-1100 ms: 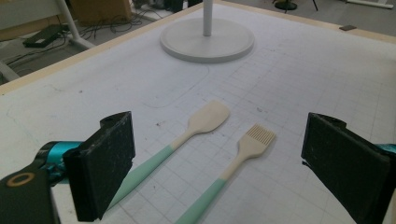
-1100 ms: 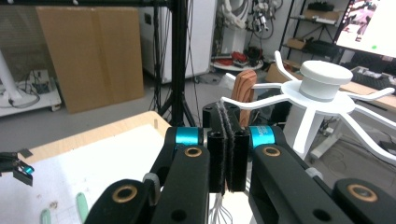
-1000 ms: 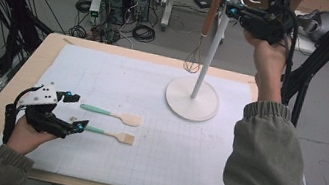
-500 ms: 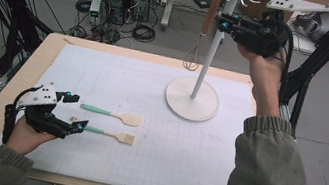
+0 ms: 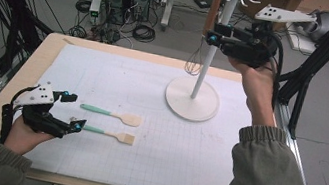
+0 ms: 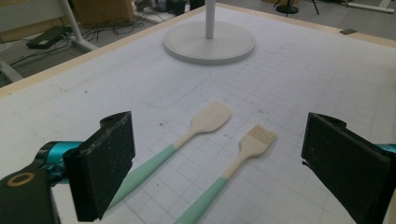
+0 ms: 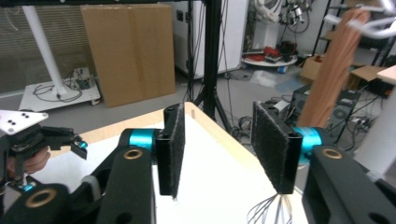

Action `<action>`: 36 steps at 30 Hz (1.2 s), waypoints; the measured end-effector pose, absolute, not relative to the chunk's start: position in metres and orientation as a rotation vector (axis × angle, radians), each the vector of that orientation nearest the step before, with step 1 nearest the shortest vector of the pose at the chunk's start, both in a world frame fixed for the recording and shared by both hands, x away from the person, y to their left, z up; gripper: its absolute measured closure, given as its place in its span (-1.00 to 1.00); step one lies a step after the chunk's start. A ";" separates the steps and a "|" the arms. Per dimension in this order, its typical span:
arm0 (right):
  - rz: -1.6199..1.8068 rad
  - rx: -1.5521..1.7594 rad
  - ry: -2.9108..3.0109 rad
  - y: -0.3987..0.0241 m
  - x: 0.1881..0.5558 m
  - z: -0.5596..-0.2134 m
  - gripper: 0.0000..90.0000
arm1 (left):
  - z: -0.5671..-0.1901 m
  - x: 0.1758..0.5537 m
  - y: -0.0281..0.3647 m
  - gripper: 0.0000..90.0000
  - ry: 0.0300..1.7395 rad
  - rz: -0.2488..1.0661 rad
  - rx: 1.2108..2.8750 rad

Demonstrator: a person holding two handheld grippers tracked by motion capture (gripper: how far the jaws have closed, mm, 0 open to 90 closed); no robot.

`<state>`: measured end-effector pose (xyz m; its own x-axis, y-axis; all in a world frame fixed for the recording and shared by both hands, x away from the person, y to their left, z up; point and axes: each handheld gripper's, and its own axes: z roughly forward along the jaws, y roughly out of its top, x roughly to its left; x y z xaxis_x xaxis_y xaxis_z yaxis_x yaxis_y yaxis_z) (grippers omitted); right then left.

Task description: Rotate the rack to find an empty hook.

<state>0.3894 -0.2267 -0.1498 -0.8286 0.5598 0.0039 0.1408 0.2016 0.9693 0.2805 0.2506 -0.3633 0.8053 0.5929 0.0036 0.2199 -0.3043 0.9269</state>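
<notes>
Up by the rack, my right claw (image 5: 211, 35) sits beside the white pole of the hanging stand (image 5: 193, 99), jaws partway apart and just been opening, nothing between the pads in the right gripper view. Whisk (image 5: 194, 59) hangs from the stand's top hooks by its wooden handle; that handle runs out of the top of the right gripper view and its wires are cut off by the bottom edge, between my pads and blurry. Whether the handle's loop sits fully on a hook I can't tell, the hook arms are smeared and cropped. My left claw (image 5: 73, 111) rests low on the gridded mat (image 5: 120, 72), jaws wide apart, holding nothing. Spatula (image 6: 184, 137) and brush (image 6: 236, 162) lie side by side just ahead of it, mint handles toward me; the handle ends are hidden, the spatula's behind the left pad, the brush's off the bottom of the left gripper view. Stand's pole is cropped at the top in that view, base round and whole. Table (image 5: 53, 46) edge partly covered by my sleeves near the bottom of the high view.
</notes>
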 end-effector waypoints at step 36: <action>1.725 0.615 2.247 -0.209 0.362 -0.216 -0.08 | -0.359 0.281 0.251 -0.77 0.615 0.431 1.873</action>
<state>0.3624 -0.2095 -0.2161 -0.8820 0.4671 0.0627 0.1813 0.2134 0.9600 0.2811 0.2513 -0.3593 0.8015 0.5980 0.0091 0.2126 -0.2992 0.9302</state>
